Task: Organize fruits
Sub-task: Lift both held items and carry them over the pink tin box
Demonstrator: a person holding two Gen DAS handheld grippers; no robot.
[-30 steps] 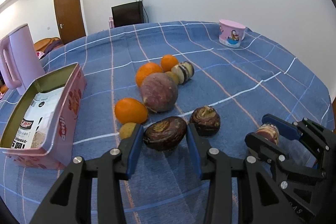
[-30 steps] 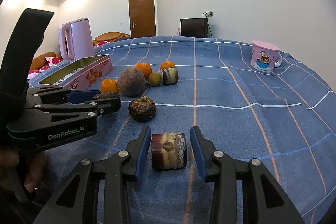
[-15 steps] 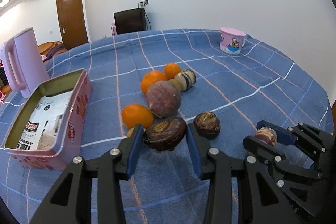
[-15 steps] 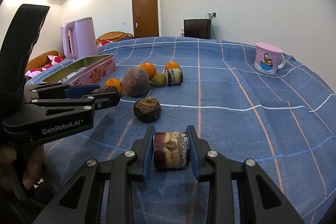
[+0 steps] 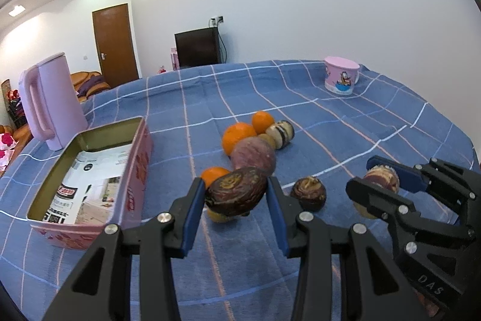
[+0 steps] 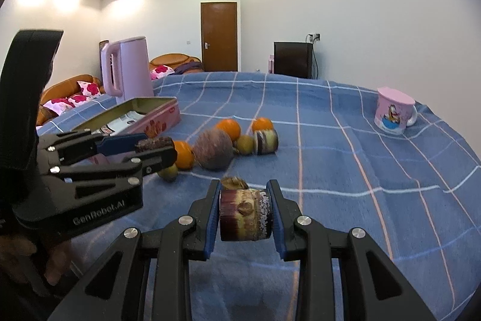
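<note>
Moved: we have lifted both fruits off the bed.
Left tool (image 5: 236, 194): clamped on dark fruit (image 5: 236, 194); tin (image 5: 90, 137) lies left.
Right tool (image 6: 245, 214): clamped on banded fruit (image 6: 245, 214).

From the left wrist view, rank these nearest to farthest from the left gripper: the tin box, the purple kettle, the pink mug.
Left gripper, shut on a dark fruit:
1. Tin box, just to its left.
2. Purple kettle, behind the box, far left.
3. Pink mug, far right, near the cloth's back edge.

pink kettle (image 5: 51, 104), cartoon mug (image 5: 341, 78), checked tablecloth (image 5: 345, 125).
</note>
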